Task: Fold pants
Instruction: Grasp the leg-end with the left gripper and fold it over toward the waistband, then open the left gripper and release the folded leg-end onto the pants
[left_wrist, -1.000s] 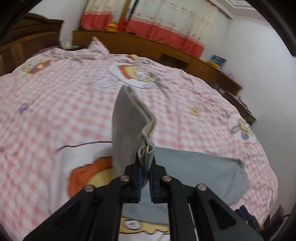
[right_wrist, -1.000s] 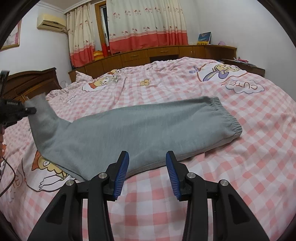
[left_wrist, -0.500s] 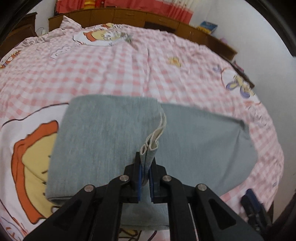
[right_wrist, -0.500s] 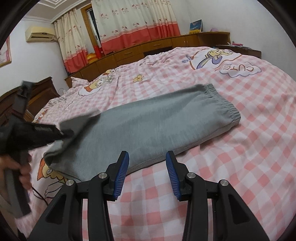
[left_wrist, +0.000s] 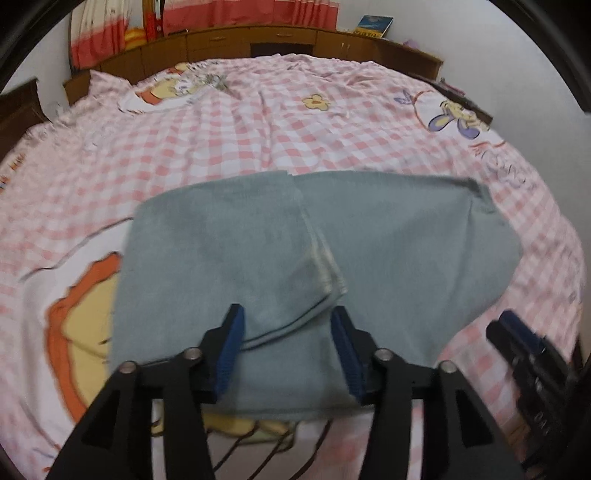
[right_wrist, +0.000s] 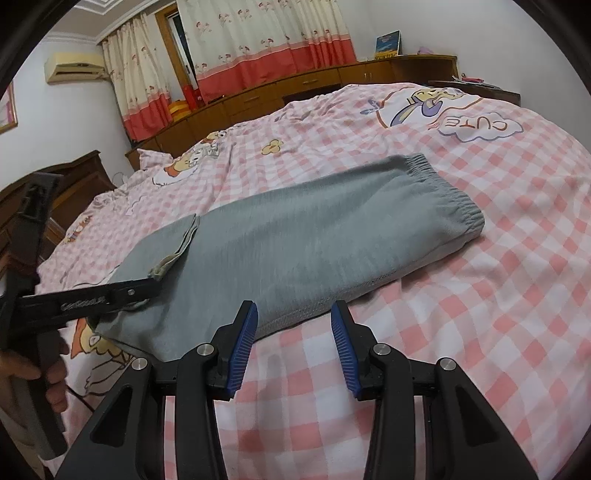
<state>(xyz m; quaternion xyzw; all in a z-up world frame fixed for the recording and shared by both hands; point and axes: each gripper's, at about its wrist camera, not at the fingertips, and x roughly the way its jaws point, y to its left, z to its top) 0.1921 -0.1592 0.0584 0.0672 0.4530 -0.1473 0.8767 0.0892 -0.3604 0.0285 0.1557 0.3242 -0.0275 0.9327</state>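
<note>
Releasing cuffs: left hand-held gripper (left_wrist: 288, 347) just opening, laying grey fleece pants (right_wrist: 314, 236) leg over itself; right hand-held gripper (right_wrist: 293, 345) waiting open, empty.

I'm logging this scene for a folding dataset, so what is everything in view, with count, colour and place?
pants: one, grey, flat on the bed, cuffed leg end folded over them
bedspread: one, pink-and-white check with cartoon prints, covering the bed
curtains: cream and red, far wall
cabinets: brown wood, beneath the curtains
air conditioner: one, cream, high on the wall
book: one, blue, on the cabinets
left gripper: black, blue pads, open above the cuffs, jaws just opened
right gripper: black, blue pads, open, at the near edge of the pants
hand: one, holding the left gripper's handle
</note>
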